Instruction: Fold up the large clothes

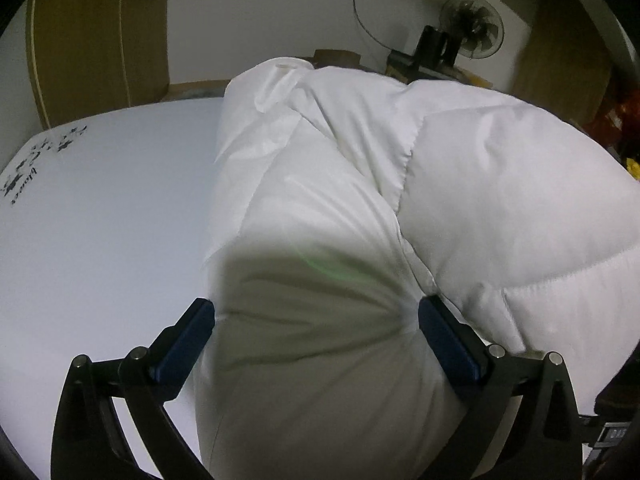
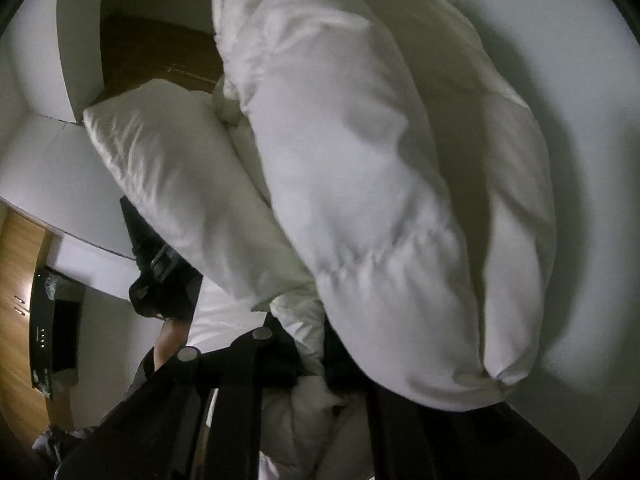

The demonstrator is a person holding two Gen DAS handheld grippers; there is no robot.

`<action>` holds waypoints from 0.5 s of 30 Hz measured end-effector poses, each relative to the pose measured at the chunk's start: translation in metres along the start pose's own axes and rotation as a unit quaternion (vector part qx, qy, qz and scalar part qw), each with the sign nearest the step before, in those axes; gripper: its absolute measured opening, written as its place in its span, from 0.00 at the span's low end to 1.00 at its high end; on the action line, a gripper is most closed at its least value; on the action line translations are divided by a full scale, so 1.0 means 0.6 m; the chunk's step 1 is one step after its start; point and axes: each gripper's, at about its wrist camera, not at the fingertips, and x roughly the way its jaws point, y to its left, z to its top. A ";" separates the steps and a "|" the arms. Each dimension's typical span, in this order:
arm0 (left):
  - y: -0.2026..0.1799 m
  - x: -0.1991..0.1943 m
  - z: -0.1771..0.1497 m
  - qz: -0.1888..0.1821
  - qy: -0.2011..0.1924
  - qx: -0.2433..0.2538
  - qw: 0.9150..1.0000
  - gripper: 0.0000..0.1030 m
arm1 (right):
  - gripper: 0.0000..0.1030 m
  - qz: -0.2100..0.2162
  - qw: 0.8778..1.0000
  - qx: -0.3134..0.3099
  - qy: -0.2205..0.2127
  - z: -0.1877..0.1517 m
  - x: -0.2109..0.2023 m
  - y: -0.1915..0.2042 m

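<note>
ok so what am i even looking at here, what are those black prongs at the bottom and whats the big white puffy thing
No robot here: a person holds a hand-held two-finger gripper in each hand, and a fisheye camera on each one looks along its fingers, so there is one picture per hand.

In the left-hand picture the left gripper stands wide open. Its blue-padded fingers sit either side of a bulge of the white puffy jacket, a padded, quilted garment lying on a white table.

In the right-hand picture the right gripper is shut and seems to pinch a fold of the same jacket, though the fabric hides its tips. The other hand-held gripper shows at the left there.

A fan stands behind.
</note>
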 end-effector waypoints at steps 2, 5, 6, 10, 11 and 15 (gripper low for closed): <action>0.017 -0.003 0.002 -0.019 0.008 -0.017 1.000 1.00 | 0.13 -0.016 1.000 -0.012 -0.002 -0.024 -0.005 0.039; 0.041 -0.025 0.006 -0.040 0.028 -0.032 0.998 0.98 | 0.57 -0.041 0.999 -0.010 -0.027 -0.025 -0.055 0.101; 0.053 -0.043 0.013 -0.042 0.026 -0.036 0.998 0.98 | 0.65 -0.065 0.996 -0.030 -0.050 -0.020 -0.069 0.135; 0.041 -0.109 0.042 -0.029 -0.011 -0.025 0.999 0.98 | 0.66 -0.074 0.978 -0.140 -0.132 0.001 -0.117 0.306; 0.031 -0.118 0.042 -0.021 -0.016 -0.014 1.000 0.98 | 0.70 -0.063 0.974 -0.156 -0.149 0.013 -0.116 0.339; -0.005 -0.117 0.020 -0.002 -0.011 0.013 1.000 0.98 | 0.74 -0.100 0.969 -0.155 -0.164 0.108 -0.043 0.373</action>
